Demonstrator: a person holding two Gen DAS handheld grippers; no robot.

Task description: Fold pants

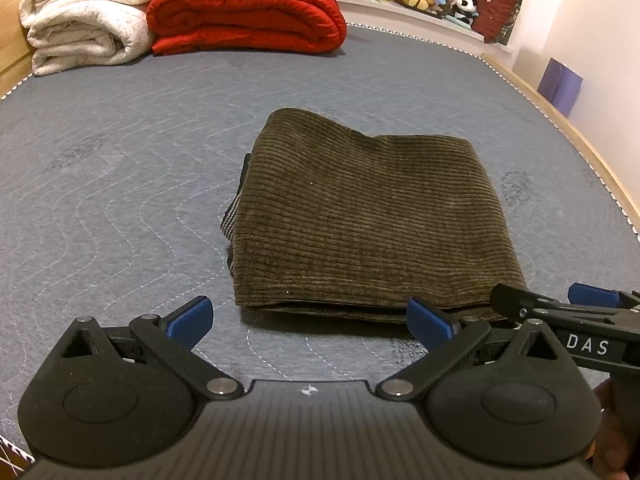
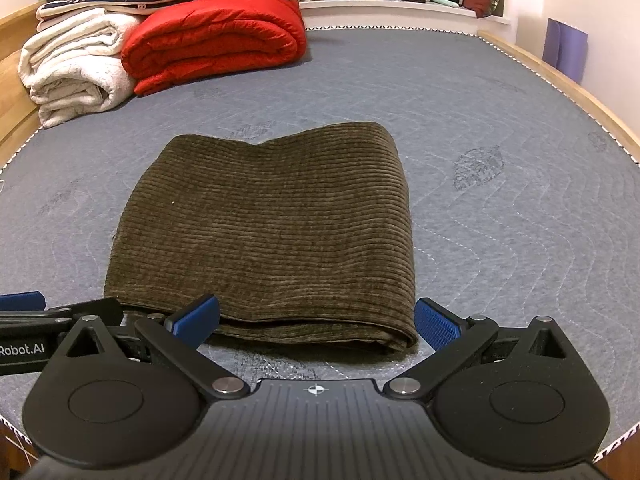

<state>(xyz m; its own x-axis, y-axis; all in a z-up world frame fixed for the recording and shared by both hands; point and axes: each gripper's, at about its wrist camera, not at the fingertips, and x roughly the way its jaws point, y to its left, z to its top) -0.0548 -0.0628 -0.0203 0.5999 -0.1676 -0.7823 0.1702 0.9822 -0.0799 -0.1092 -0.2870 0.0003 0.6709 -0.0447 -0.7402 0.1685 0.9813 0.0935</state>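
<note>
The olive corduroy pants point(image 1: 360, 216) lie folded into a thick, roughly square packet on the grey quilted mattress point(image 1: 120, 184), near its front edge. The left gripper point(image 1: 310, 320) hangs just short of the packet's near fold with its blue pads spread wide and nothing between them. The right gripper point(image 2: 316, 322) is likewise spread and empty, its pads flanking the right part of that same fold without touching it.

The left wrist view alone shows the packet's left side point(image 1: 236, 208), where darker inner layers peek out from under the top layer. The right wrist view shows the rounded right fold point(image 2: 406, 240) instead. Each view catches the other gripper at its edge. A red quilt point(image 2: 216, 36) and a white blanket point(image 2: 76, 68) sit at the far end.
</note>
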